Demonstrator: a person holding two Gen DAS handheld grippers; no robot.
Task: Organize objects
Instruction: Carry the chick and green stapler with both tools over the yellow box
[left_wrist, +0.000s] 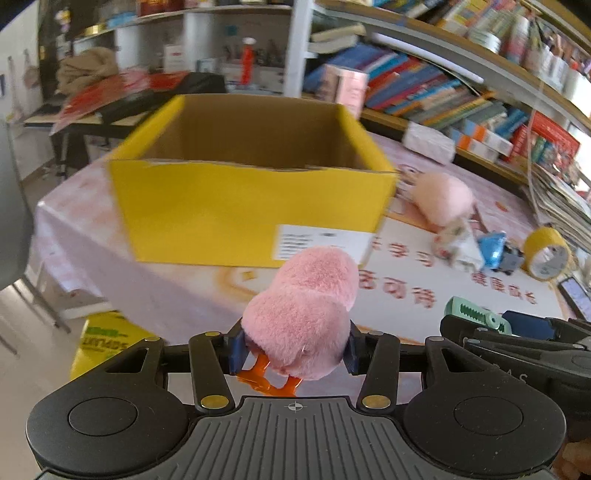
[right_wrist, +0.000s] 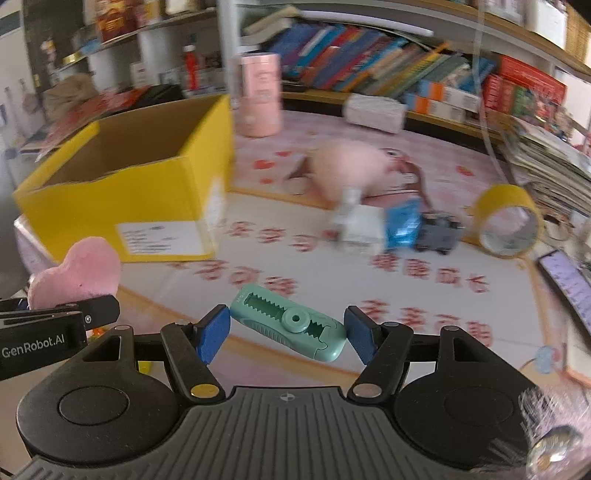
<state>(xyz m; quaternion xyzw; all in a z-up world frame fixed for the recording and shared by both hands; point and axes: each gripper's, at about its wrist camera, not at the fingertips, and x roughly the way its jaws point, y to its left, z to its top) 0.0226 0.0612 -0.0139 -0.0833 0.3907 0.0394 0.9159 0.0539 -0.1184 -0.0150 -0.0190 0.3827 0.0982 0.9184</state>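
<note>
My left gripper (left_wrist: 295, 350) is shut on a pink plush chick (left_wrist: 306, 310) with orange feet, held above the table's near edge in front of the open yellow cardboard box (left_wrist: 251, 206). In the right wrist view my right gripper (right_wrist: 288, 332) is shut on a mint-green toothed utility cutter (right_wrist: 291, 321), gripped end to end between the blue pads. The same plush (right_wrist: 79, 277) shows at the left there, with the yellow box (right_wrist: 122, 199) behind it. The cutter (left_wrist: 476, 314) and the right gripper's body appear at the right of the left wrist view.
On the pink printed tablecloth (right_wrist: 369, 295) lie a pale pink plush (right_wrist: 351, 170), a white item (right_wrist: 358, 221), a blue and grey toy car (right_wrist: 417, 225), a yellow tape roll (right_wrist: 509, 221) and a phone (right_wrist: 569, 284). A pink canister (right_wrist: 258, 96) and bookshelves stand behind.
</note>
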